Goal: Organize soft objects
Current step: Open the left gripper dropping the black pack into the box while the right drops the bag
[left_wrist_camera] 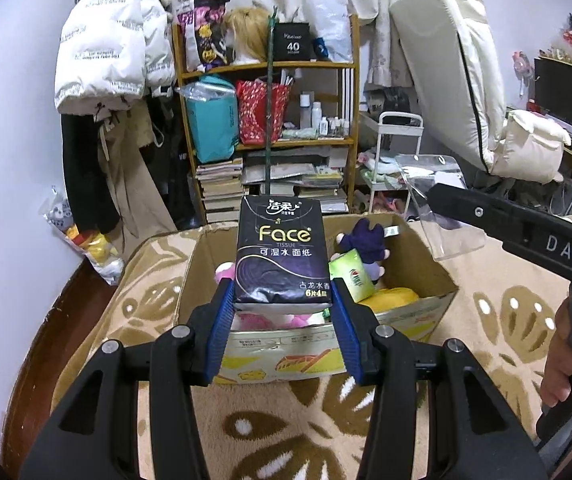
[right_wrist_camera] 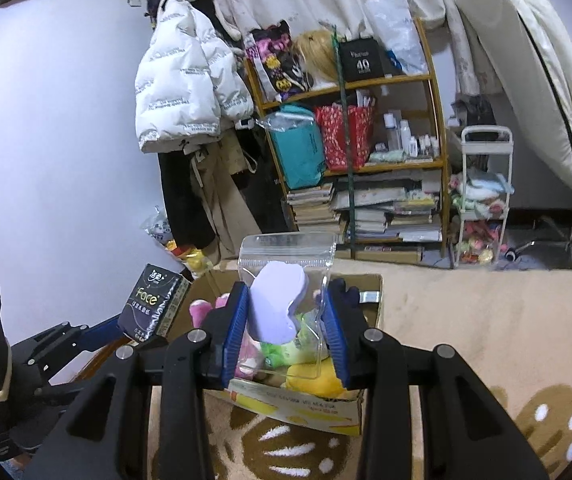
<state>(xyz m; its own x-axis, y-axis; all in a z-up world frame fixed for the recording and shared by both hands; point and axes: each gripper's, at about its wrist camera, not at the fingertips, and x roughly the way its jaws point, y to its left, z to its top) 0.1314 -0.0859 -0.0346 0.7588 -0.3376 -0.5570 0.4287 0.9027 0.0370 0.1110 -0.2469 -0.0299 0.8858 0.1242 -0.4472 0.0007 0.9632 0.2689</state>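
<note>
My left gripper (left_wrist_camera: 283, 298) is shut on a black "Face" tissue pack (left_wrist_camera: 277, 252), held upright over the near side of an open cardboard box (left_wrist_camera: 426, 312). The box holds plush toys: a purple one (left_wrist_camera: 366, 240), pink ones (left_wrist_camera: 225, 270), a yellow one (left_wrist_camera: 394, 296) and a small green tissue pack (left_wrist_camera: 354, 276). My right gripper (right_wrist_camera: 286, 316) is shut on a clear zip bag (right_wrist_camera: 286, 264) with a lilac soft pad (right_wrist_camera: 275, 306) inside, hanging over the same box (right_wrist_camera: 306, 404). The tissue pack (right_wrist_camera: 155, 306) shows at the left in the right wrist view.
The box stands on a beige bed cover with brown flower shapes (left_wrist_camera: 506, 320). Behind are a wooden shelf (left_wrist_camera: 269, 68) of bags, bottles and books, hanging coats (left_wrist_camera: 105, 60), a white trolley (right_wrist_camera: 482, 200) and a leaning mattress (left_wrist_camera: 454, 60). A hand (left_wrist_camera: 570, 360) holds the right gripper's handle.
</note>
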